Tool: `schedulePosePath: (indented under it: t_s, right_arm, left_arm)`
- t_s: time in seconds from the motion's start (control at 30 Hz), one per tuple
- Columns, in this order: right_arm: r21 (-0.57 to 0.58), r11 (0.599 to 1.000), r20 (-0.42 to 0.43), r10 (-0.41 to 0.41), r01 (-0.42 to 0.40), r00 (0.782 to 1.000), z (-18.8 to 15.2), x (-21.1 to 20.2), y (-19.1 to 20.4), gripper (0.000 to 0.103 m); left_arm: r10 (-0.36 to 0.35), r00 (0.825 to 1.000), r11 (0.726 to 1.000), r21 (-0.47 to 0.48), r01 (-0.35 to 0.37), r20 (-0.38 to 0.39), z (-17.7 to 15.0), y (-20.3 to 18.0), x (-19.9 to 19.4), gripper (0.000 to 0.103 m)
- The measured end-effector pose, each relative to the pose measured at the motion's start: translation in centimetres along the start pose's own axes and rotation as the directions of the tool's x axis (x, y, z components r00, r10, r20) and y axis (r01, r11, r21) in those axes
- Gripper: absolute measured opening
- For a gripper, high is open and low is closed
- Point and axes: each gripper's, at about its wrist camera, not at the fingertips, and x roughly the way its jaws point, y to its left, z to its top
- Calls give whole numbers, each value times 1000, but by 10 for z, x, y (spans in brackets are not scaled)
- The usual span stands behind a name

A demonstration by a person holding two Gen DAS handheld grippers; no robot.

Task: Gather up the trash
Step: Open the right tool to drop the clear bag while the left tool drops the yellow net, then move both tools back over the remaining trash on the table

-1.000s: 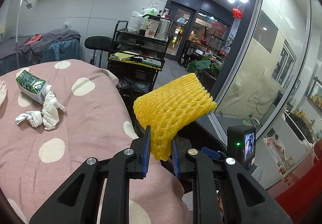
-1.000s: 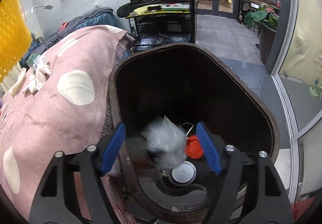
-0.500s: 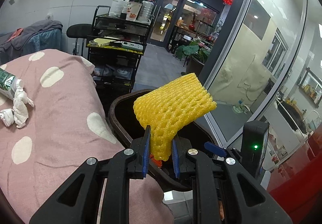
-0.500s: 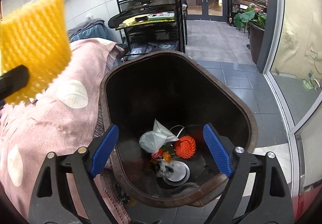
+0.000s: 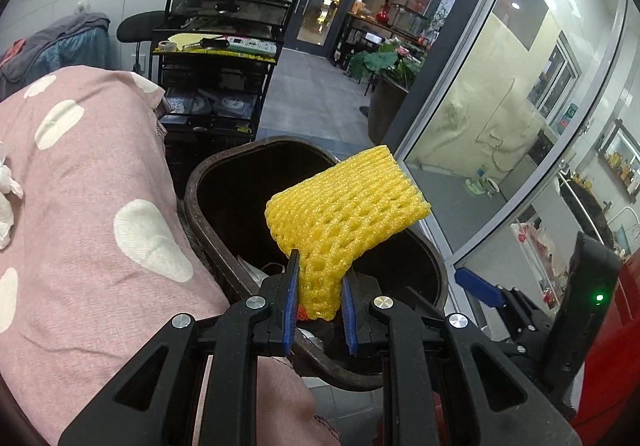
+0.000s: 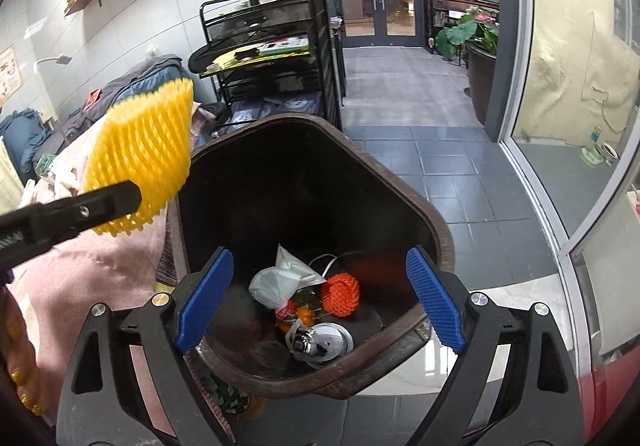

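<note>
A: Change since a second ago?
B: Left tongs (image 5: 318, 304) have swung off the bed (image 5: 80, 205); the yellow foam net (image 5: 344, 213) now hangs over the bin (image 5: 208, 181) instead of the spotted cover. Right tongs (image 6: 320, 298) let a clear wrapper (image 6: 272, 286) fall; it lies inside the bin.
A: Tongs state?
B: Left: narrow, pinching the net's lower end. Right: wide, empty, above the bin.
A: Meaning?
B: One drop done. Net probably next. White tissue (image 5: 6, 197) remains on the bed.

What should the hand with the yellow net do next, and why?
Probably carry it a bit further over the bin, then let go. The left gripper pinches the yellow foam net near the rim; the right gripper is open and empty above the trash inside.
</note>
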Motion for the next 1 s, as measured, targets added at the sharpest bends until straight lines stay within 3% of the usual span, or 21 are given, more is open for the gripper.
schedulePosePath:
  t_s: [0.17,0.27,0.33,0.5,0.67,1.0]
  right_arm:
    - [8,1000,1,-12,12,1000,1,0,-8,87]
    - [11,1000,-1,-18,18,1000,0,-1,-10,87]
    - [13,1000,5,-27,27,1000,1,-2,-14,87]
    - [35,998,18,-51,51,999,4,-4,-23,90]
    - [49,997,20,-66,65,998,6,-5,-30,90]
    - [41,998,56,-59,57,997,14,-11,-29,93]
  left_arm:
    - [17,999,1000,12,-17,-37,1,-1,11,18]
    - [24,998,1000,20,-23,-55,0,-1,17,27]
    - [29,998,999,29,-27,-53,0,-3,19,59]
    - [50,998,996,78,-48,-30,-3,-9,21,83]
    - [49,999,995,93,-47,-14,-3,-11,18,95]
    - [-12,997,994,114,4,77,-8,-20,-22,97]
